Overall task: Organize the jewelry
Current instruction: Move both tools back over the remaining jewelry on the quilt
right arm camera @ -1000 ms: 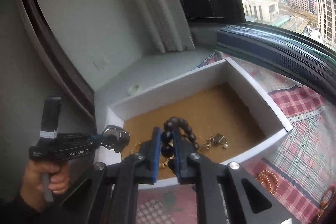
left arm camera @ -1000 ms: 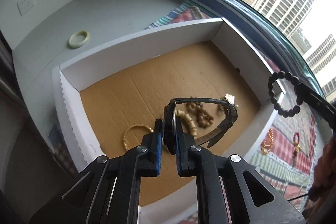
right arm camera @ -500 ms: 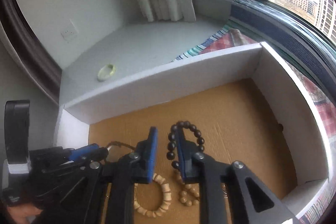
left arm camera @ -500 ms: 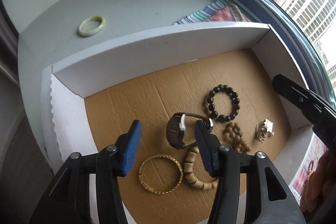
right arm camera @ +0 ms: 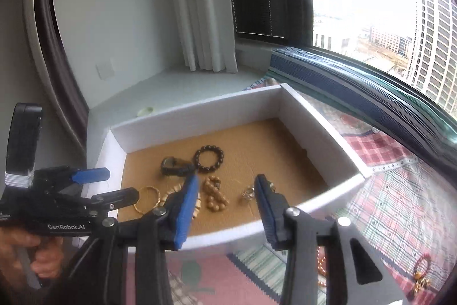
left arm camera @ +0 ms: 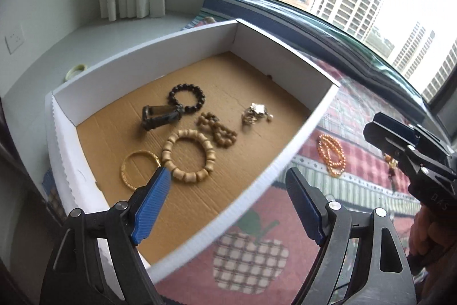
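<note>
1. Left tongs (left arm camera: 228,207) and right tongs (right arm camera: 225,205) are both gaping wide, carrying nothing.
2. Orange bead strand (left arm camera: 331,156) is lying on the plaid cloth (left arm camera: 357,190), outside the box (left arm camera: 300,139), nearer the right tongs.
3. Green ring (left arm camera: 74,70) is waiting beyond the box.

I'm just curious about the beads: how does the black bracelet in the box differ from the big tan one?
The black bead bracelet has small, round, dark beads; the tan bead bracelet has pale, barrel-shaped ones. The black ring is smaller, the tan wider. The black one touches the watch; the tan one lies beside the gold bangle. Both lie flat in the box.
</note>
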Demonstrator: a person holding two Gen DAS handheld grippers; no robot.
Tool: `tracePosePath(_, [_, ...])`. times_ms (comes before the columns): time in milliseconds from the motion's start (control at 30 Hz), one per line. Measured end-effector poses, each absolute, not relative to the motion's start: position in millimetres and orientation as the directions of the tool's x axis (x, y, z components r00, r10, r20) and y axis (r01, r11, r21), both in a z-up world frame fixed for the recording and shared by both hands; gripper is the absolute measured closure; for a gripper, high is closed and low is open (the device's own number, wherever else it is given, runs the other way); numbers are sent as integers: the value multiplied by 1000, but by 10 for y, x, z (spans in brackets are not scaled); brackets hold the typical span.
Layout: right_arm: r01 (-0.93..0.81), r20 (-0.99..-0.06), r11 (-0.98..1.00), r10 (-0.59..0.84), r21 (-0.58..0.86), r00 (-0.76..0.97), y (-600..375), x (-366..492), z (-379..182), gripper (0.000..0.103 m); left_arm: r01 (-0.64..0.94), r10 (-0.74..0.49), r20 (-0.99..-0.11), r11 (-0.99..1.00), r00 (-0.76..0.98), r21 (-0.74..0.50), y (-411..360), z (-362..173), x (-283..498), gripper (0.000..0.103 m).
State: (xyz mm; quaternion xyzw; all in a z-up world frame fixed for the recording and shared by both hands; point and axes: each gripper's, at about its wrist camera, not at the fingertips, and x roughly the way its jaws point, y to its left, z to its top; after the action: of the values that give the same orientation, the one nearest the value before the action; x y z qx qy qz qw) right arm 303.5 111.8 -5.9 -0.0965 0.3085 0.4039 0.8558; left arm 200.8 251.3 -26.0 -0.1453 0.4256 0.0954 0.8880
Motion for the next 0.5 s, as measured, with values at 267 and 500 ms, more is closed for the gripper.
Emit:
tracePosePath(267, [-475,-657,880,362,8,661,-924,2004,-1023,59,-90,-126,-813,973,568,-213,1085,-944,1422,17])
tracePosePath(500, [-232,-726,972,148,-17,672,-2105,1305,-1449,59,0,-196,-863,975,466,-221,246,-1347,1277,17])
